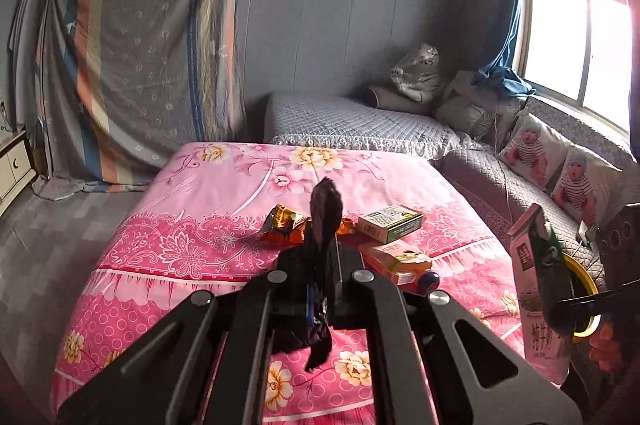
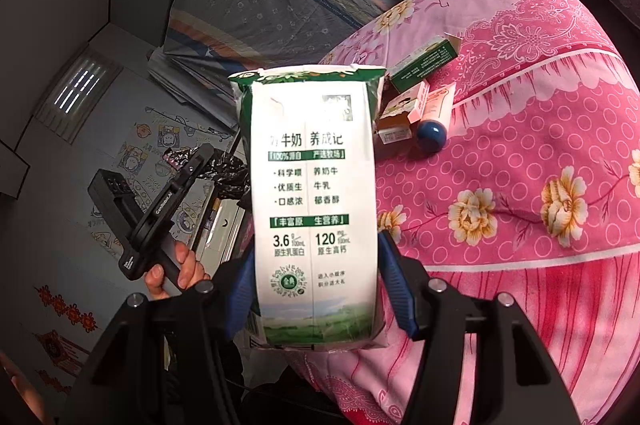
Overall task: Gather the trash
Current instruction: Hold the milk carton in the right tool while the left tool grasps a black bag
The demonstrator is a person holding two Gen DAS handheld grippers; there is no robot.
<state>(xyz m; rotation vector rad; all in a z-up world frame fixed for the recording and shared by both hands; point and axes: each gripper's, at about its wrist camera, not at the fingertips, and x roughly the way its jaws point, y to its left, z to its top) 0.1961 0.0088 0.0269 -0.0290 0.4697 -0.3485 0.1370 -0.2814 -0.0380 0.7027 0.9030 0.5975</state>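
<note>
My left gripper [image 1: 320, 265] is shut on the black plastic trash bag [image 1: 326, 209], whose edge sticks up between the fingers above the pink bed [image 1: 180, 245]. My right gripper [image 2: 316, 265] is shut on a white and green milk carton [image 2: 316, 185], held upright in the air; the carton also shows at the right of the left wrist view [image 1: 536, 285]. On the bed lie an orange snack wrapper [image 1: 282, 225], a green and white box [image 1: 390, 223], a pink box [image 1: 396, 259] and a blue-capped tube [image 2: 431, 135].
A grey quilted sofa [image 1: 500, 177] with baby-print pillows [image 1: 532, 149] runs along the bed's far and right sides under a window [image 1: 580, 37]. A sheet-covered mattress [image 1: 140, 65] leans on the back wall. A white cabinet [image 1: 14, 165] stands at the left.
</note>
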